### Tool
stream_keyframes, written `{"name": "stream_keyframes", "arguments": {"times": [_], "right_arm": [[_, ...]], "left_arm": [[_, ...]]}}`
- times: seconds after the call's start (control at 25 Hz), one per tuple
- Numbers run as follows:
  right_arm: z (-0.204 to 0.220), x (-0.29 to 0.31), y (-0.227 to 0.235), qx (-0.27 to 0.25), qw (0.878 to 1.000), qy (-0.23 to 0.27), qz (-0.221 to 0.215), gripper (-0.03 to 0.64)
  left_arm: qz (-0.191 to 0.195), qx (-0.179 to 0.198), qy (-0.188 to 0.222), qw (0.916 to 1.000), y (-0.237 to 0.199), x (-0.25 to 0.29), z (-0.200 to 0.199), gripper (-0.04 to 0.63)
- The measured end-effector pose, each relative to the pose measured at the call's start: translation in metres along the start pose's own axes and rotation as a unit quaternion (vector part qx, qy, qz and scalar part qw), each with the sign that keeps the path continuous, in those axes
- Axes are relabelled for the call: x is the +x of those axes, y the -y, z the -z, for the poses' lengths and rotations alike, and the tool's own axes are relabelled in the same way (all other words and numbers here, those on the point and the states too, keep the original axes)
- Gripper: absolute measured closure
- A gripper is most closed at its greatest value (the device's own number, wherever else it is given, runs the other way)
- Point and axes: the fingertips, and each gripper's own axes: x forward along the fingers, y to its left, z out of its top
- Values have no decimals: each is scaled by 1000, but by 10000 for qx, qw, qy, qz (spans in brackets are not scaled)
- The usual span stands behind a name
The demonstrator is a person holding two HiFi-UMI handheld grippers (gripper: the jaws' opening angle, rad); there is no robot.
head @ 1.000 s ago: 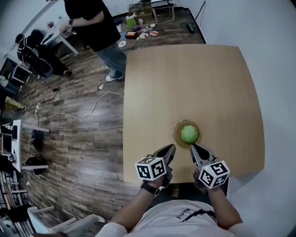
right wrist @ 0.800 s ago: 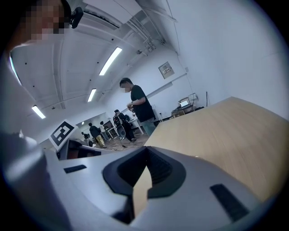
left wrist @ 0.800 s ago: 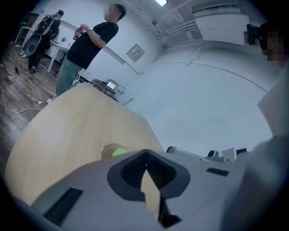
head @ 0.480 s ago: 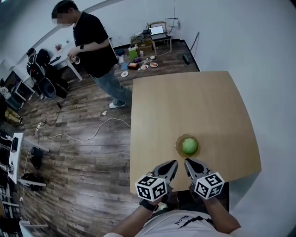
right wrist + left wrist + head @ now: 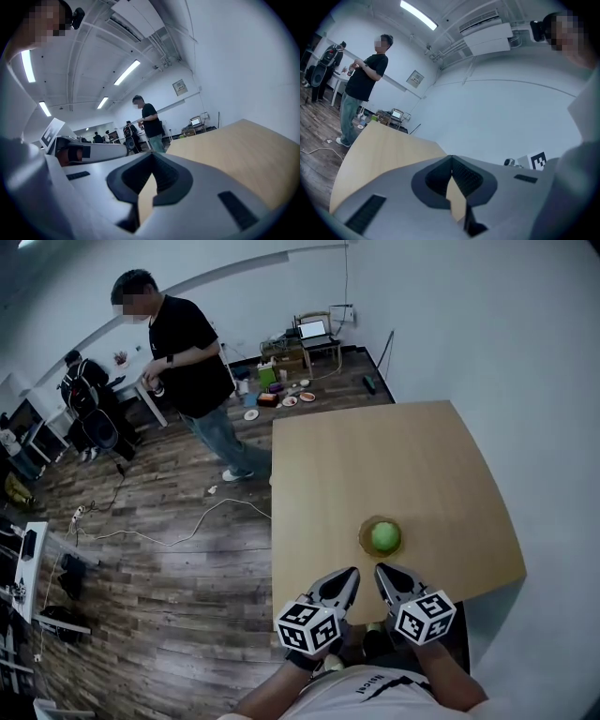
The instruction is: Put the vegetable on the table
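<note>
readable text: none | shirt print (image 5: 372, 677): too blurred to read

Table (image 5: 412, 465) bare from mid-span to far edge: free passage. One obstruction: bowl (image 5: 363, 540) with green vegetable (image 5: 384, 537) near the front edge, just ahead of the right claw (image 5: 381, 569). Bystander (image 5: 192, 371) stands off the far left corner, apart.

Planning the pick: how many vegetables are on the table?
1. A round green vegetable sits in a small dish near the table's near edge, just beyond the right gripper. That and the left gripper cover a little of this edge, so another could be hidden.
</note>
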Motion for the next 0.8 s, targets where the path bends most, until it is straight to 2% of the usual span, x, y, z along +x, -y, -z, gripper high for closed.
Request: {"name": "stream_keyframes", "arguments": {"times": [0.8], "right_arm": [[-7, -5, -32, -206, 9997, 119, 57, 603]], "left_arm": [[110, 43, 125, 9999, 4, -24, -11, 582]]}}
